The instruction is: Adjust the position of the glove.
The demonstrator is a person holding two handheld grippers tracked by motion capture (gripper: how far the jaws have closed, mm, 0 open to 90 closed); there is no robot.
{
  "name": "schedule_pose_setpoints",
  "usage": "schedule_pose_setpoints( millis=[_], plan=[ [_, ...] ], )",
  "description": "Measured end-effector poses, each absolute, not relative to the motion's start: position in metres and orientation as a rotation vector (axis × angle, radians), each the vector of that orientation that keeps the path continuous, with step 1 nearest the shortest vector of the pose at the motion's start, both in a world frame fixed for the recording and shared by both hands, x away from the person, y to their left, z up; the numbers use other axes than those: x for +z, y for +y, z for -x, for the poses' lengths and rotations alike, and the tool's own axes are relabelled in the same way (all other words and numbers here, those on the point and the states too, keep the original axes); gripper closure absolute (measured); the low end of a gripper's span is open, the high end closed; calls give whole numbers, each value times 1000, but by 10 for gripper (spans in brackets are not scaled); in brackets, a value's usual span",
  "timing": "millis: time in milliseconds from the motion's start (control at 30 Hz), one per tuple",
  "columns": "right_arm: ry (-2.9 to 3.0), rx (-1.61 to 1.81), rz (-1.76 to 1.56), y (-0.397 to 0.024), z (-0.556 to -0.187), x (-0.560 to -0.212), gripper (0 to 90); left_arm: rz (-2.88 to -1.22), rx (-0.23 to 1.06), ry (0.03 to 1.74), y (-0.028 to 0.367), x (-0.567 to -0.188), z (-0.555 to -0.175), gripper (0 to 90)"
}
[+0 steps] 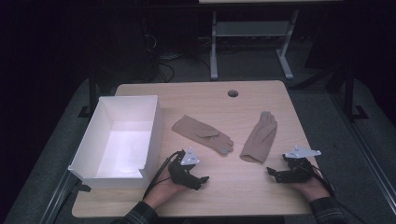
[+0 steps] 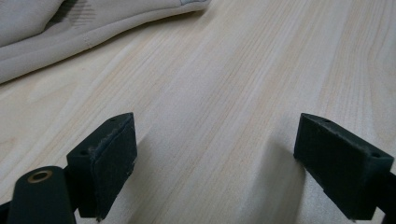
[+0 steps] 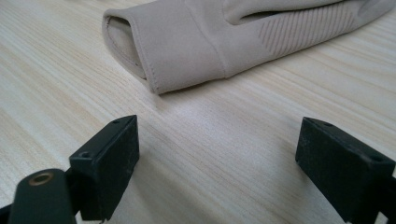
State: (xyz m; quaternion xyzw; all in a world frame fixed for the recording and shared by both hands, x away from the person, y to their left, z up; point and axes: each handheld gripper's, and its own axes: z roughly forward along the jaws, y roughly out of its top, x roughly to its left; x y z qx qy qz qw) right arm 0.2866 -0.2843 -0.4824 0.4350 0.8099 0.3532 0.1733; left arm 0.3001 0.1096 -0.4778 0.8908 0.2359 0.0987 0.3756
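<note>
White box [image 1: 100,156] sits open-topped at the table's [image 1: 261,184] left edge, nothing visible inside, walls look like thin card. Left gripper [image 1: 201,179] rests low near the front edge, just right of the box, jaws spread wide with nothing between them; in the left gripper view bare wood lies between its pads and the left glove [image 2: 70,28] crosses the top left corner. That left glove [image 1: 201,134] lies flat mid-table, fingers pointing toward the front right, apart from the gripper. Right glove [image 1: 259,137] lies further right, fingertips pointing away, cuff toward the person; the two gloves are apart, not touching. Right gripper [image 1: 271,171] rests near the front right, jaws also wide apart and empty, close to the cuff [image 3: 175,51] but short of contact. Handling guess: both gloves are light, limp, suede-like beige fabric, no stiffness, will drape and fold once lifted; not fragile, decent friction on the pads. Best bite is probably the cuff hem, double layer with a stitched edge, or pinch a fold mid-palm; lying flat, a single layer may be hard to get a jaw under. Ribbed diagonal texture near the wrist. No brand, label or readable writing seen anywhere.
</note>
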Motion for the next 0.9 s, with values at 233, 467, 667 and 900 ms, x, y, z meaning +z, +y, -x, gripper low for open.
schedule_pose_setpoints(
  millis=[233,467,667,900],
  plan=[
    [2298,1001,-1232,-284,-287,-482,129,-2277,256,615,110,-478,-300,125],
    [2315,995,-1233,-282,-288,-481,155,-2278,255,613,110,-478,-300,125],
    [2376,991,-1264,-279,-291,-470,429,-2277,252,610,110,-478,-301,125],
    [2392,1021,-1221,-278,-298,-460,774,-2276,249,613,110,-478,-301,125]
  ],
)
